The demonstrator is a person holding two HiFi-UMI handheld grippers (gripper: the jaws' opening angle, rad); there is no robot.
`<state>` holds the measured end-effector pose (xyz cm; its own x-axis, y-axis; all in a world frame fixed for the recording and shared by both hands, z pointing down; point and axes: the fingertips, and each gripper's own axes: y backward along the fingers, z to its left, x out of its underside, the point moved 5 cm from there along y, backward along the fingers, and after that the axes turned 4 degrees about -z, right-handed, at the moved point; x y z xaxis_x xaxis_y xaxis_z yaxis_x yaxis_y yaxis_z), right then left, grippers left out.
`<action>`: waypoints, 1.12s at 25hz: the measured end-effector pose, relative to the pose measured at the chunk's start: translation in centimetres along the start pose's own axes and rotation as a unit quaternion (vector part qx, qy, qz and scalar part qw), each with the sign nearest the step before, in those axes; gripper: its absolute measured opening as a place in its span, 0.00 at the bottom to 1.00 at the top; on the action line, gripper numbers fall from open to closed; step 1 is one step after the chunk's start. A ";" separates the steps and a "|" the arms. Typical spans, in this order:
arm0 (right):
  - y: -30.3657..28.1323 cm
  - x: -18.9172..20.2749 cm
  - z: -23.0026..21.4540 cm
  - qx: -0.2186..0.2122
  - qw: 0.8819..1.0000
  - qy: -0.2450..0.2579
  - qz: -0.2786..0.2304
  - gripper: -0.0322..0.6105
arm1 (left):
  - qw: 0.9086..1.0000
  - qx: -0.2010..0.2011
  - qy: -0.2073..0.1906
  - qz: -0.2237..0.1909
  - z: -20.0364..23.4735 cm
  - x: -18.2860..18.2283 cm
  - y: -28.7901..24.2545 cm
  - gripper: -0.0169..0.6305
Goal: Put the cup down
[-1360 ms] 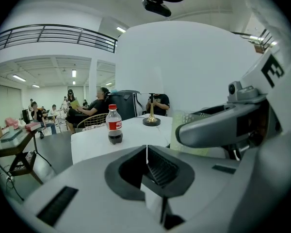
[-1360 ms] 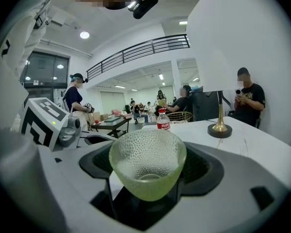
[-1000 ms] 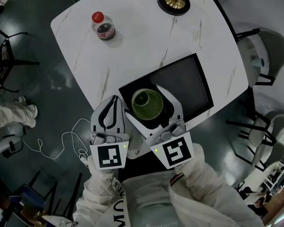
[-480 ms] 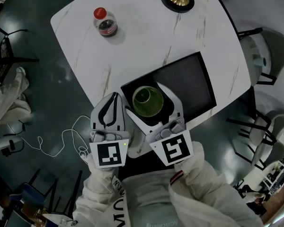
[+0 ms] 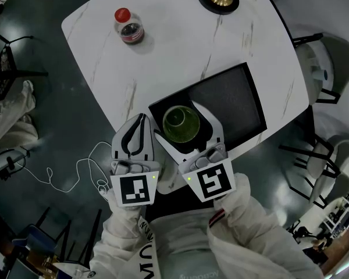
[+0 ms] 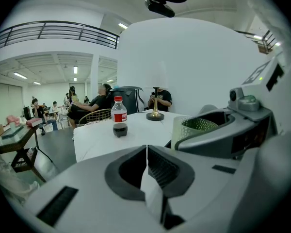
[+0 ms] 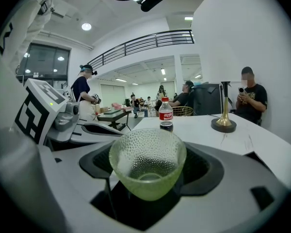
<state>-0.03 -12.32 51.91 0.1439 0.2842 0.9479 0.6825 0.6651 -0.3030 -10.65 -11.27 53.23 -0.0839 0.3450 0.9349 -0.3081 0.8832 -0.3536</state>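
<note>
The right gripper [image 5: 177, 121] pinches the green cup [image 7: 148, 171] at the black mat's [image 5: 232, 100] seven o'clock corner — mid set-down, I'd say — next needing a level lowering, then release; the left gripper [image 5: 141, 121] is pressed together, empty.
</note>
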 end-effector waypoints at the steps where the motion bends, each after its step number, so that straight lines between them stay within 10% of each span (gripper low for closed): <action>1: 0.0 0.1 0.0 -0.001 1.000 0.004 0.004 0.67 | 1.000 0.000 0.001 0.000 0.0 0.0 0.0 0.05; 28: 0.0 0.6 0.3 -0.025 0.999 0.031 0.032 0.67 | 1.000 -0.002 0.007 0.002 -0.2 0.3 0.3 0.05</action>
<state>-0.19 -11.94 52.40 0.2314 0.2796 0.9318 0.7059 0.6108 -0.3586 -10.52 -10.85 53.38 -0.0722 0.3534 0.9327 -0.3030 0.8831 -0.3581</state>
